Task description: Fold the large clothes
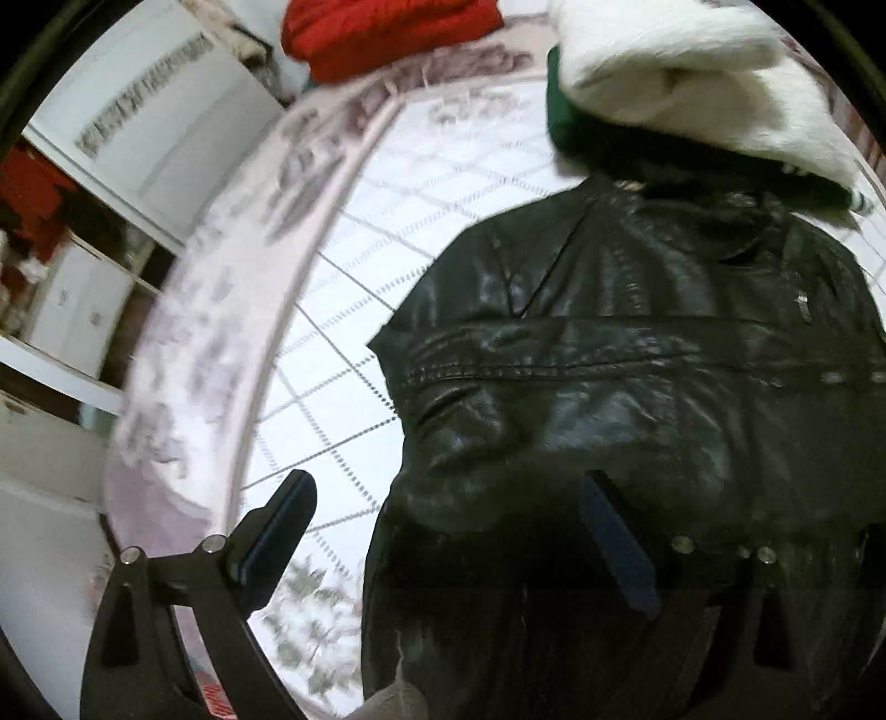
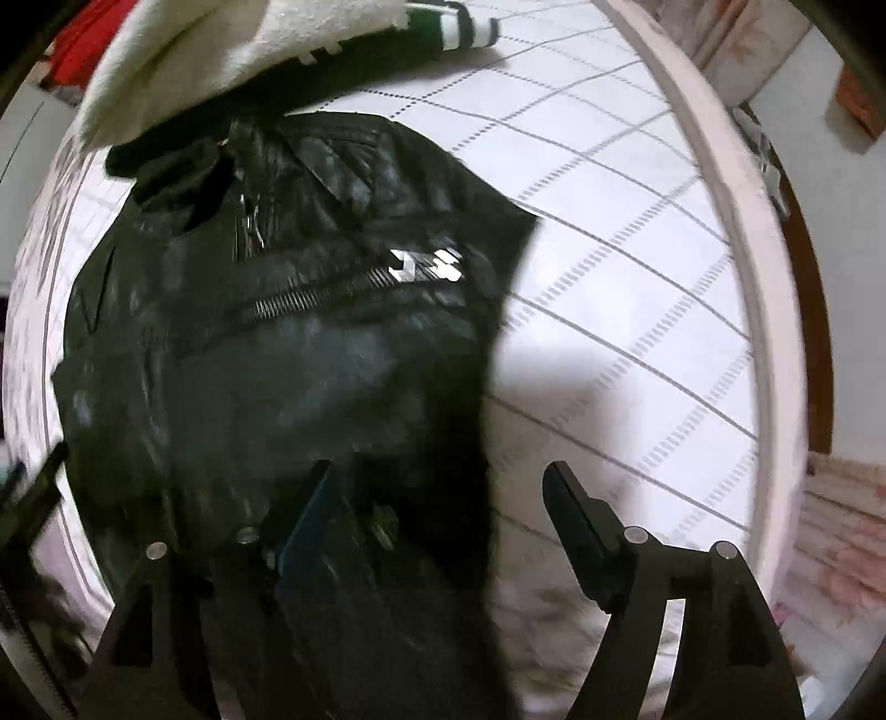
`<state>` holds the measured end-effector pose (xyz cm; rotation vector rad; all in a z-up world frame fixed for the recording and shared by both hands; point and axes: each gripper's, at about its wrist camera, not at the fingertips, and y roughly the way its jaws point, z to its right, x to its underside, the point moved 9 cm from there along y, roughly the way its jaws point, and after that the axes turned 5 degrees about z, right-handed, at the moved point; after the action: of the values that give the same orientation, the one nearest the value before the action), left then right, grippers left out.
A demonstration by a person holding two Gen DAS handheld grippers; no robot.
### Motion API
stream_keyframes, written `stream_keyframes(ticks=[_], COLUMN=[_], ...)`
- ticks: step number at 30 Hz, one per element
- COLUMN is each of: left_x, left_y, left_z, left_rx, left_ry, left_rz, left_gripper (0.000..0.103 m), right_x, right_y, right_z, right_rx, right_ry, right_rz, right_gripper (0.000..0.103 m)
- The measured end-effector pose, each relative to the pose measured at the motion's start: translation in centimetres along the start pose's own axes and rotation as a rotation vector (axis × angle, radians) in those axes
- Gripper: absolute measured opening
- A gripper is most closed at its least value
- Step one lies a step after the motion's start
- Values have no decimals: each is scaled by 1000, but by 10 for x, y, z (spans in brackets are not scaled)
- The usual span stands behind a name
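black leather jacket [image 1: 637, 360] on white quilt [image 1: 343, 310], left gripper [image 1: 448, 531] – right gripper [image 2: 443, 520] fingers apart, no legible writing

Hidden, cropped and blurred parts on the bed

In the left wrist view the black leather jacket [image 1: 637, 354] runs off the frame at 3 and 6 o'clock, its collar tucked under the white fleece garment [image 1: 681, 72], which is cropped at 12; the red garment [image 1: 382, 33] is cropped there too, and the floral bedspread border [image 1: 183, 354] at 9 o'clock is motion-smeared. In the right wrist view the jacket's hem is lost in dark behind the right gripper [image 2: 443, 520], and the zipper pull [image 2: 426, 265] is glare-blown.
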<state>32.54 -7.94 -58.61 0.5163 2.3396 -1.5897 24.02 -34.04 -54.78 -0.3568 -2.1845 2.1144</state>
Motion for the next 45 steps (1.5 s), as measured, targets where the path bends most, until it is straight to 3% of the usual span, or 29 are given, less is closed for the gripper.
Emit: stream_keyframes(ticks=[6,12,17,21,23,26,30,32,35,39,41,45], left_x=[40,120,160,180,179,172,163,167,175,155,148,141], left_y=[-81,-141,-148,-126,-111,-99,-118,-125,-100,-83,-69,-60], left_z=[52,170,259,297,302,301,306,319,315,281,265,252], left_rx=[-98,-154,-208,-257,-314,-341,-249,-238,-345,-475,-499,-471], left_ry=[33,138,285,322,320,303,247,293,370,336,333,290], left_rz=[13,-96,-114,-147,-147,-152,-130,-102,-119,-93,-103,-118], left_gripper=[97,97,97,97,98,99,99,99,99,99,99,99], right_x=[39,52,58,59,57,50,45,40,37,32,31,30], right_y=[-31,-30,-18,-9,-5,8,14,17,24,29,31,42], right_z=[74,149,188,216,228,236,244,247,250,249,245,236], right_rx=[6,59,97,107,118,124,109,106,106,83,77,35], right_ry=[-109,-187,-255,-235,-232,-232,-217,-218,-210,-183,-187,-156], right_rz=[-32,-75,-78,-90,-90,-97,-110,-107,-115,-125,-118,-134], right_gripper=[78,78,78,78,78,78,78,78,78,78,78,78])
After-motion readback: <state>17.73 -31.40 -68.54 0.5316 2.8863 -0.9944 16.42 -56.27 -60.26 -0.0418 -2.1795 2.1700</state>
